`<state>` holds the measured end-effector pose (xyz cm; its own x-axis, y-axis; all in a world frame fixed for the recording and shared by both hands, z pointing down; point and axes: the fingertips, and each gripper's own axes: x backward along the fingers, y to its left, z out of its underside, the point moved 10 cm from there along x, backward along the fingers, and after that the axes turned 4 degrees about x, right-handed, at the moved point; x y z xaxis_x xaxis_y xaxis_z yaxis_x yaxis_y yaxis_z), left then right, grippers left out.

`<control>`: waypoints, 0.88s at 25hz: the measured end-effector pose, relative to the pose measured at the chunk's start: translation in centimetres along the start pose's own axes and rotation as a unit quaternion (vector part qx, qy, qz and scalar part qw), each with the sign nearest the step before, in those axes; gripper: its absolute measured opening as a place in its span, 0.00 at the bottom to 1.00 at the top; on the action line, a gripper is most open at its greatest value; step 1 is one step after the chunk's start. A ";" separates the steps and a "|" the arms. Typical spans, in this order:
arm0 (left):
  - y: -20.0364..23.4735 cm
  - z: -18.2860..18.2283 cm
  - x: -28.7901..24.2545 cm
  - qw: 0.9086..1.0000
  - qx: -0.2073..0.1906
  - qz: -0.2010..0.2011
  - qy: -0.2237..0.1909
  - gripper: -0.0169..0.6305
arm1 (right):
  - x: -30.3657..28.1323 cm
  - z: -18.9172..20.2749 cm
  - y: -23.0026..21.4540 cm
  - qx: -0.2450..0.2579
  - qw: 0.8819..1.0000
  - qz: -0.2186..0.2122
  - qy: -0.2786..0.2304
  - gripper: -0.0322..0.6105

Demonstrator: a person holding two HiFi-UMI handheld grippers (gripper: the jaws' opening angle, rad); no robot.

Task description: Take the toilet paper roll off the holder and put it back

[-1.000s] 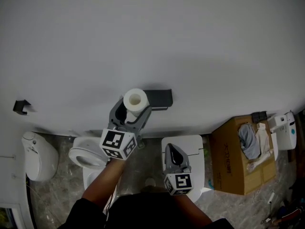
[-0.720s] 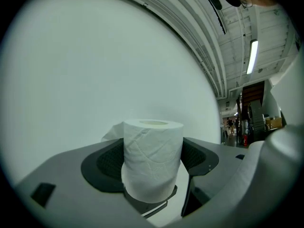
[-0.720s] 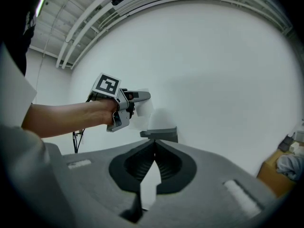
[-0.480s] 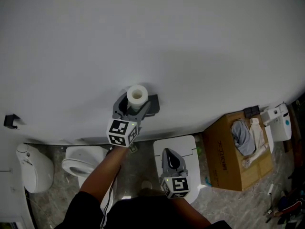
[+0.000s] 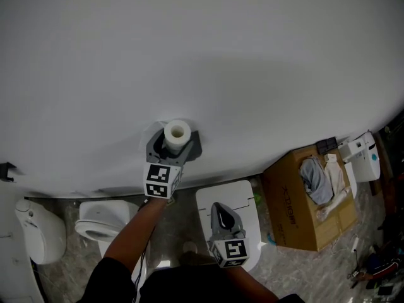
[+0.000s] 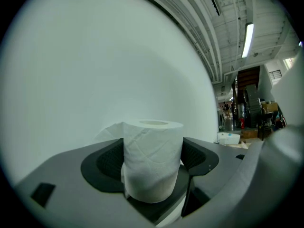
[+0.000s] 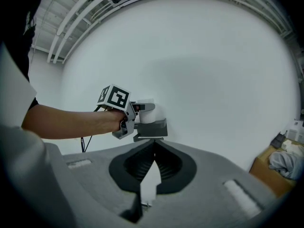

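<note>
A white toilet paper roll (image 5: 177,132) stands upright between the jaws of my left gripper (image 5: 173,139), which is shut on it right against the white wall. The black holder (image 5: 194,146) shows only as a dark edge to the right of the gripper; the rest is hidden. In the left gripper view the roll (image 6: 153,159) fills the space between the grey jaws. The right gripper view shows the left gripper (image 7: 140,110), the roll (image 7: 147,113) and the holder (image 7: 153,128) just beneath them. My right gripper (image 5: 221,214) hangs lower, shut, holding nothing.
Below the wall stand a toilet bowl (image 5: 96,228), a white tank lid (image 5: 246,197) and a white fixture (image 5: 39,233) at the left. A cardboard box (image 5: 295,206) with cloth in it sits at the right, beside a white device (image 5: 361,157). A black hook (image 5: 6,170) is on the wall.
My left gripper has carried the roll in towards the wall, over the holder, which it now mostly covers. The right gripper has stayed shut and low.
</note>
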<state>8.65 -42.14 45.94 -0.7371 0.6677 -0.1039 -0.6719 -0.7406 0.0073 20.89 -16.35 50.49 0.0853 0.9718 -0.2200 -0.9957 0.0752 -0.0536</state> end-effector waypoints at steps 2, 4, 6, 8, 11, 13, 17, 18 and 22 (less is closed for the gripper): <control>-0.2 0.1 -0.2 1.000 -0.009 -0.004 0.012 0.59 | 0.0 0.0 -0.1 0.001 1.000 0.002 0.000 0.05; -0.5 -0.1 -0.4 1.000 -0.007 -0.006 0.029 0.59 | 0.1 0.0 -0.4 0.002 1.000 0.004 0.001 0.05; -0.4 -0.1 -0.8 0.999 -0.001 -0.008 0.043 0.59 | 0.1 -0.2 -0.4 0.000 1.000 0.006 0.000 0.05; -0.2 -0.1 -1.1 0.999 0.011 -0.009 0.047 0.59 | 0.3 -0.2 -0.4 -0.004 1.000 0.009 -0.001 0.05; -0.1 -0.3 -1.1 0.998 0.025 -0.011 0.052 0.59 | 0.8 -0.2 -0.3 -0.005 1.000 0.014 -0.004 0.05; -0.1 -0.3 -1.1 0.998 0.028 -0.013 0.054 0.59 | 1.1 -0.4 -0.3 -0.006 1.000 0.017 -0.005 0.05; 0.0 -0.4 -1.2 0.997 0.032 -0.010 0.063 0.60 | 1.9 -0.5 -0.4 -0.005 1.000 0.025 -0.008 0.05; -0.1 -0.4 -1.1 0.997 0.033 -0.009 0.065 0.61 | 2.2 -0.4 -0.5 -0.004 1.000 0.028 -0.008 0.05; -0.2 -0.4 -0.3 0.997 0.036 -0.012 0.067 0.64 | 3.0 -0.3 -0.8 -0.007 0.999 0.032 -0.008 0.05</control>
<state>9.08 -42.20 45.52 -0.7077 0.6655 -0.2372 -0.6963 -0.7138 0.0748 21.91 -13.53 49.53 0.0214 0.9779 -0.2080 -0.9985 0.0105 -0.0534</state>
